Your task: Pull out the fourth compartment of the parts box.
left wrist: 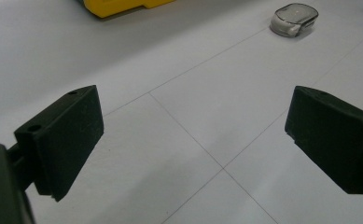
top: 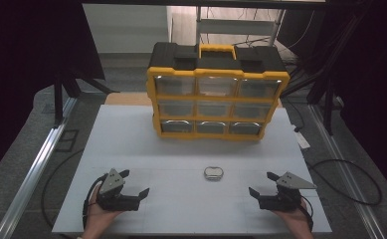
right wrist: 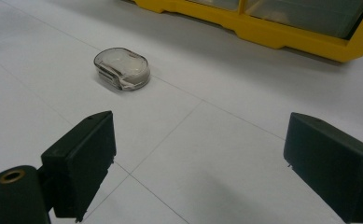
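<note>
Both of my hands are low on the white table (top: pixel 131 134), nothing gripped. My left gripper (top: pixel 134 185) has its jaws spread wide over bare surface; my right gripper (top: pixel 262 183) is spread just as wide, also empty. Between them, a little farther out, sits the small clear oval case (top: pixel 213 173), alone on the table and well short of the yellow drawer organizer (top: pixel 217 97) standing upright at the back. From the right gripper view the case (right wrist: pixel 122 68) lies ahead and to the left of my jaws; its contents look whitish, though I can't make them out. The risk here: that case looks smooth and rounded, so an off-centre pinch could squirt it away across the table, or one jaw could nudge it before the other lands.
</note>
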The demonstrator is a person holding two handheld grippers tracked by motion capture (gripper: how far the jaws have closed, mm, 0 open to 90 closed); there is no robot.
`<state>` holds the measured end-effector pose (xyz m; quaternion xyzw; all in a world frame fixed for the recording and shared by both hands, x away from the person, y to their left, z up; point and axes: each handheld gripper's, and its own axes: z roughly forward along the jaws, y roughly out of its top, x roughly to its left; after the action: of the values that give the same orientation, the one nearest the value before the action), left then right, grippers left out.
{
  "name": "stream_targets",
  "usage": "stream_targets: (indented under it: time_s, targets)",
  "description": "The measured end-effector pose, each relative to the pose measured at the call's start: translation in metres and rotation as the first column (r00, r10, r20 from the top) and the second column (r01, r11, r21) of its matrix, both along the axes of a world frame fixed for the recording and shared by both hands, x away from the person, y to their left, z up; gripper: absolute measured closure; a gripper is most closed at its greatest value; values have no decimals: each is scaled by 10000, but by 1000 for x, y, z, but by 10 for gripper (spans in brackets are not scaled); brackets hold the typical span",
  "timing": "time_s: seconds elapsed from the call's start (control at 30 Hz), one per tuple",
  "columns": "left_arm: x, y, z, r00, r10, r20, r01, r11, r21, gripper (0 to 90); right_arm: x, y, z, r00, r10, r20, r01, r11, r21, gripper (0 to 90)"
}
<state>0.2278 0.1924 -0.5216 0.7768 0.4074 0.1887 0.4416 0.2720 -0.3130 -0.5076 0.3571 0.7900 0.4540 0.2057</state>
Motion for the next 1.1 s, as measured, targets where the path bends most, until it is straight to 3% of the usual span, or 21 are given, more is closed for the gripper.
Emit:
stream_targets:
  time_s: [0.77,1.1]
  targets:
    - [-1,-3,6,9996,-3,273,11,9996,-282,50,-1,1,0,10000,-80,11,80,9999,-61,99]
    - [0,-9,11,9987,-131,483,139,9998,-174,50,-1,2,0,10000,-90,-23,90,9999,-52,100]
